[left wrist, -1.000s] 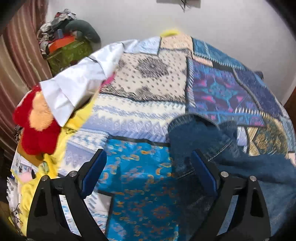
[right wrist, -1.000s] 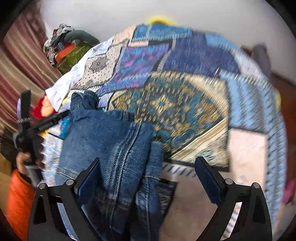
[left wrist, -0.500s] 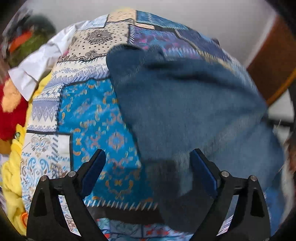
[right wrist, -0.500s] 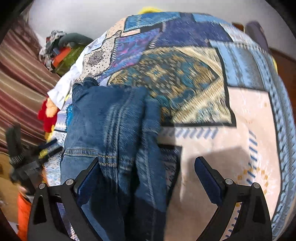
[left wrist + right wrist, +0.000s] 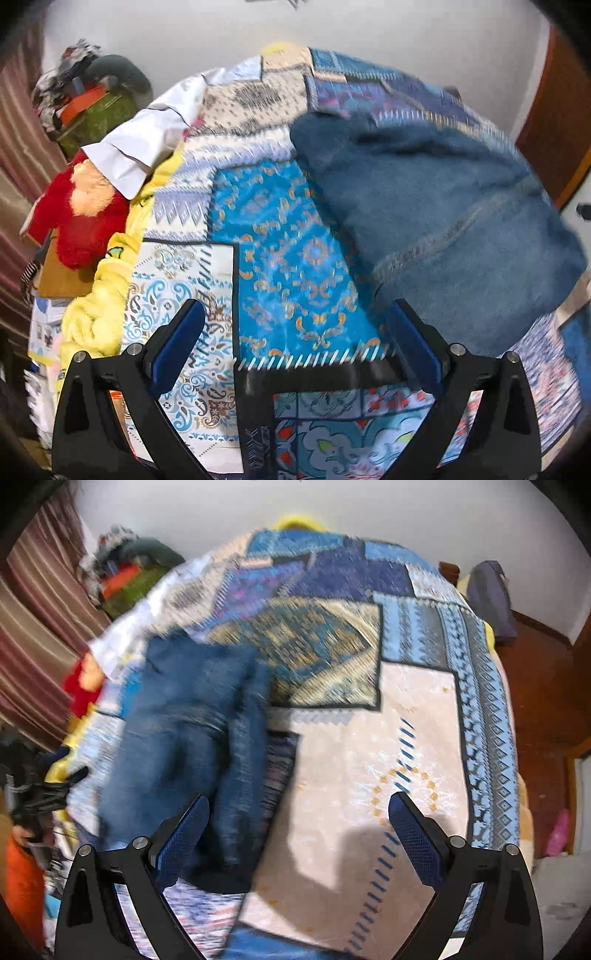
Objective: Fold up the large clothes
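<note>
Folded blue jeans [image 5: 443, 221] lie in a heap on the patchwork bedspread [image 5: 288, 240]. In the left wrist view they fill the right side. My left gripper [image 5: 295, 343] hovers over the bright blue patch just left of them, its jaws opening with nothing between them. In the right wrist view the jeans [image 5: 184, 720] run down the left half of the bedspread [image 5: 369, 757]. My right gripper [image 5: 299, 830] is open above their lower end; denim lies by the left finger [image 5: 181, 842], and the pads do not press on it.
A red plush toy [image 5: 81, 221], a white cloth [image 5: 147, 144] and a yellow blanket [image 5: 99, 302] crowd the bed's left edge. A green bag of clutter [image 5: 99, 107] stands behind. A striped curtain [image 5: 33, 627] hangs left; a purple bag [image 5: 491, 598] and wooden floor [image 5: 546, 701] are right.
Both views have shifted across the bed. In the left view the jeans now sit further up and right, clear of the fingers. In the right view the jeans have slid left.
</note>
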Demonstrator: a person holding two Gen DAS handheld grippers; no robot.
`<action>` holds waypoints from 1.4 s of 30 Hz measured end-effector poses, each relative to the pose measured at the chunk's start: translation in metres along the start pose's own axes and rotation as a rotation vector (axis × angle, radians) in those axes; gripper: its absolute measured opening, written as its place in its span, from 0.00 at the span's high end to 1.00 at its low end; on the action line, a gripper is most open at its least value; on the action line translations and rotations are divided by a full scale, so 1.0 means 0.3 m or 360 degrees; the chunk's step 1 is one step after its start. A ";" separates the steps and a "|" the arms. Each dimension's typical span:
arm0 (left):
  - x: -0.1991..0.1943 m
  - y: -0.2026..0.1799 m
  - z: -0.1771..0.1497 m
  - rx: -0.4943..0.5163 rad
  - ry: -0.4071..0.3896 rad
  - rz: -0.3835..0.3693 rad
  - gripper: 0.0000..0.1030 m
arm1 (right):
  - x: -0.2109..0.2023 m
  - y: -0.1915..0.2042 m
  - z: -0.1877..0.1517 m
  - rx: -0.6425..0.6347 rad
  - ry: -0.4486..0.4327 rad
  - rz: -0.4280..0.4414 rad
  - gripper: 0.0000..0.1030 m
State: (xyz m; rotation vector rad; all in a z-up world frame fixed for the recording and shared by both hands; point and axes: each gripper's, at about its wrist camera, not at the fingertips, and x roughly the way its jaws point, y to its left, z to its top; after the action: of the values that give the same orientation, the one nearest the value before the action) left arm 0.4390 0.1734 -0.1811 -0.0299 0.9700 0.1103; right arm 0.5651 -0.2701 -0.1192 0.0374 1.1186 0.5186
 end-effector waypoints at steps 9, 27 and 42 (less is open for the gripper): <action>0.090 -0.009 0.085 -0.0372 0.0078 -0.0470 0.02 | 0.102 0.105 0.084 0.0058 0.0090 0.0268 0.01; 0.543 -0.116 0.136 -0.0800 0.0540 -0.1060 0.00 | 0.548 0.156 0.095 0.0162 0.0522 0.0533 0.00; 0.251 -0.123 0.182 -0.0517 0.0280 -0.0798 0.33 | 0.403 0.219 0.096 0.0192 0.0370 0.0572 0.56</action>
State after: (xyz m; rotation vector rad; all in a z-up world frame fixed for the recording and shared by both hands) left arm 0.5299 0.1468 -0.2132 -0.5861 1.0853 -0.2009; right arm 0.6052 -0.1555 -0.1900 0.2935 1.3798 0.7894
